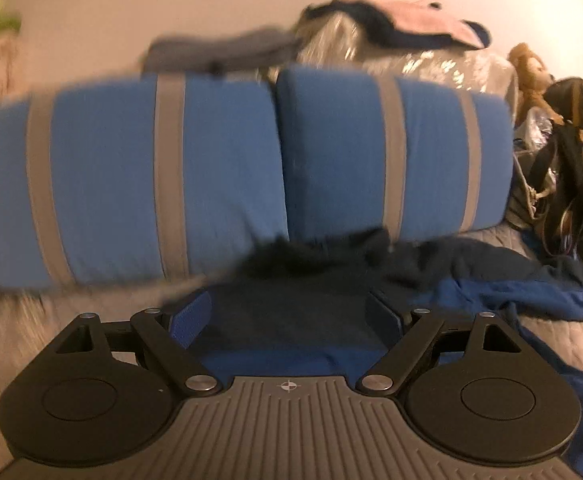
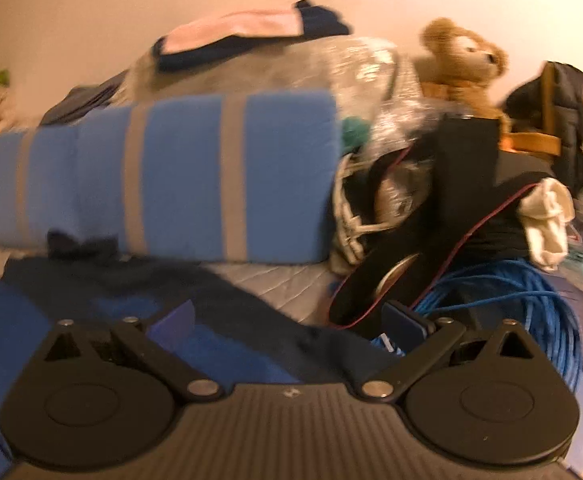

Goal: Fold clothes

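Hovering over bed point(image 1: 563, 332), left gripper point(image 1: 291, 312) fingers point(image 1: 189, 316) spread wide, nothing clamped; dark navy garment point(image 1: 291, 308) lies between and just beyond them, not pressed by pads. Blue garment point(image 1: 511, 292) spreads right of fingers on grey quilt. Two blue pillows with grey stripes point(image 1: 163, 168) stand beyond. Right gripper point(image 2: 291, 328) fingers point(image 2: 173, 326) also wide apart, empty; dark garment below and left of them, blue cable coil point(image 2: 539, 292) just right, teddy bear point(image 2: 463, 56) far beyond among clutter.
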Demonstrator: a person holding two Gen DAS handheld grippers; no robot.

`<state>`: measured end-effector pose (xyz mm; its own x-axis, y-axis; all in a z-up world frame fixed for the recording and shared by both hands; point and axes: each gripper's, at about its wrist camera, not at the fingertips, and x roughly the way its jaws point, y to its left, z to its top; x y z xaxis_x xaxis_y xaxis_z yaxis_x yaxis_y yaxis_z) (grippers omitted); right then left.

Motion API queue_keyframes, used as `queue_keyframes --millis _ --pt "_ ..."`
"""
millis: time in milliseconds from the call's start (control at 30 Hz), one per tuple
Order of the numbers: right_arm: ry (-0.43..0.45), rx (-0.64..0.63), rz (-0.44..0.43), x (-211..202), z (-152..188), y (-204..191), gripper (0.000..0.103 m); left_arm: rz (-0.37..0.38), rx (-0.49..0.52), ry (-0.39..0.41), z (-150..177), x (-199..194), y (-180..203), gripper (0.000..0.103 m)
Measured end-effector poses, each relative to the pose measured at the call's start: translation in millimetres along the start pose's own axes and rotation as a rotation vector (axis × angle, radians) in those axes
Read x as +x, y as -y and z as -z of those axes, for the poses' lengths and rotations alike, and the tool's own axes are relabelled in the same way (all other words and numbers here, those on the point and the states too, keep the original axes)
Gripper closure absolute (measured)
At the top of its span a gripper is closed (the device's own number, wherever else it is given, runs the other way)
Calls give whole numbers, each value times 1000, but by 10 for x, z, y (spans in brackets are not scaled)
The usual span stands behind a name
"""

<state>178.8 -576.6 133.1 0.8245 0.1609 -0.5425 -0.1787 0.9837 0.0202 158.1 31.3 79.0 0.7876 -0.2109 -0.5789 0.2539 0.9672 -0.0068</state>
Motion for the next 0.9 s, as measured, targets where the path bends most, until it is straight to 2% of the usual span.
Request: queue_keyframes --millis 100,200,267,300,367,467,667,900 --pt "-28 51 45 118 203 81 0 39 -41 -14 191 64 75 18" --pt "-22 106 171 163 525 215 4 61 -40 -35 331 92 239 18" --pt "-12 136 265 176 756 298 22 93 -32 -54 428 98 329 18" --pt "-6 148 306 179 877 334 25 109 -26 -63 480 87 366 18" --pt "4 156 361 165 1137 386 39 140 -15 -82 584 65 440 18" --pt "14 195 432 155 1416 539 50 171 -3 -111 726 58 525 18" --pt "46 233 482 237 1626 813 70 200 1 -142 912 -17 552 18" --pt "70 249 499 378 1561 1025 75 222 -18 -142 995 -127 522 18"
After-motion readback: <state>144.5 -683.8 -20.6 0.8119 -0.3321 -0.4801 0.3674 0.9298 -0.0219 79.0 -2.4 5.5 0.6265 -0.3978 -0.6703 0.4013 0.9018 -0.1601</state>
